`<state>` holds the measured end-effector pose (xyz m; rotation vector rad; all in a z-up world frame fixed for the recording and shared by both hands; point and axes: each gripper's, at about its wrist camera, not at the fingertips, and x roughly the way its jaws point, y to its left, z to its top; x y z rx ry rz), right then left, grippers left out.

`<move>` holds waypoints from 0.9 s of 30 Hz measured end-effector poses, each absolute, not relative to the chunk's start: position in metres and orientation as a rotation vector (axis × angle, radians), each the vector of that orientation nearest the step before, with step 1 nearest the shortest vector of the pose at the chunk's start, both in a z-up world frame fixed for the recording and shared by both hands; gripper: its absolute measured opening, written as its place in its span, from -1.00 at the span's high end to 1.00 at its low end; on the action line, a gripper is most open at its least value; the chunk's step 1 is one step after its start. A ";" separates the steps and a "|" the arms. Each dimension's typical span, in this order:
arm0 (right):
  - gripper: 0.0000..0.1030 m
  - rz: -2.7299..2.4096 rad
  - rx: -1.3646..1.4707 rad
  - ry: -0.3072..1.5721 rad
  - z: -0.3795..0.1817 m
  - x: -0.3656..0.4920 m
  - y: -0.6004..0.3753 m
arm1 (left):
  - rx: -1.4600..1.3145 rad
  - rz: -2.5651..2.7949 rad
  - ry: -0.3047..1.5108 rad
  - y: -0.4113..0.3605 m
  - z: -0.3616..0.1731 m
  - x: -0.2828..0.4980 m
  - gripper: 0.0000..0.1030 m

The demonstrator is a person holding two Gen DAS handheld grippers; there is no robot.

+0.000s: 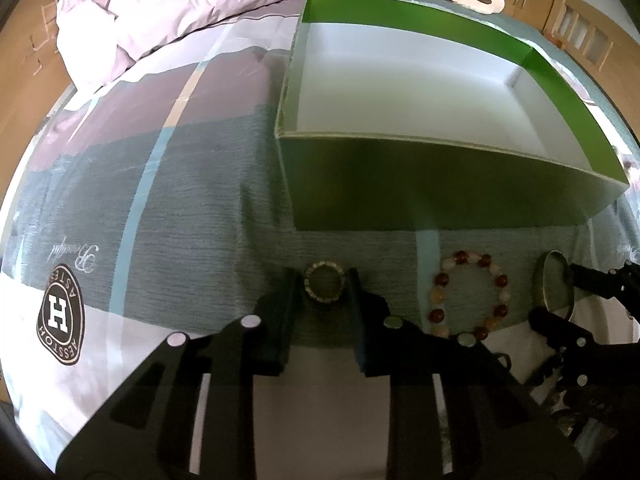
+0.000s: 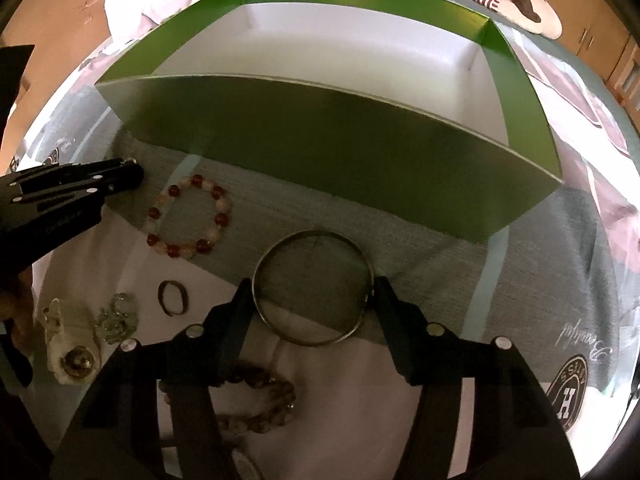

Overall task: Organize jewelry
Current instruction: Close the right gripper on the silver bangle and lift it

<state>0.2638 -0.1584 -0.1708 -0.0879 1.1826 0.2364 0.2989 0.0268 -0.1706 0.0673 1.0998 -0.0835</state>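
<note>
1. The left tongs [image 1: 325, 292] close on a small beaded ring [image 1: 324, 286] lying flat on the bed.
2. The right tongs [image 2: 314, 294] grip a metal bangle [image 2: 314, 236], also flat.
3. The open green box [image 1: 440, 192] stands just beyond both, on the far side.

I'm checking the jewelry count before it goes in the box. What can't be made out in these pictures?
- Right wrist view: brown bead bracelet, partly behind the right gripper that clamps the metal bangle.
- Right wrist view: clear trinket and cream piece, too blurred to identify.
- Left wrist view: near floor of the green box, hidden by its front wall.
</note>
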 end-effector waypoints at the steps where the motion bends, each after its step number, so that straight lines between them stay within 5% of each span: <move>1: -0.16 0.234 -0.086 1.180 -0.171 0.263 -0.157 | 0.064 -0.083 1.097 0.027 -0.170 0.299 0.60; 18: -0.15 0.214 -0.090 1.138 -0.157 0.260 -0.146 | 0.051 -0.078 1.051 0.035 -0.157 0.292 0.61; 27: -0.15 0.208 -0.019 1.028 -0.107 0.237 -0.160 | 0.049 -0.134 0.921 0.022 -0.092 0.243 0.61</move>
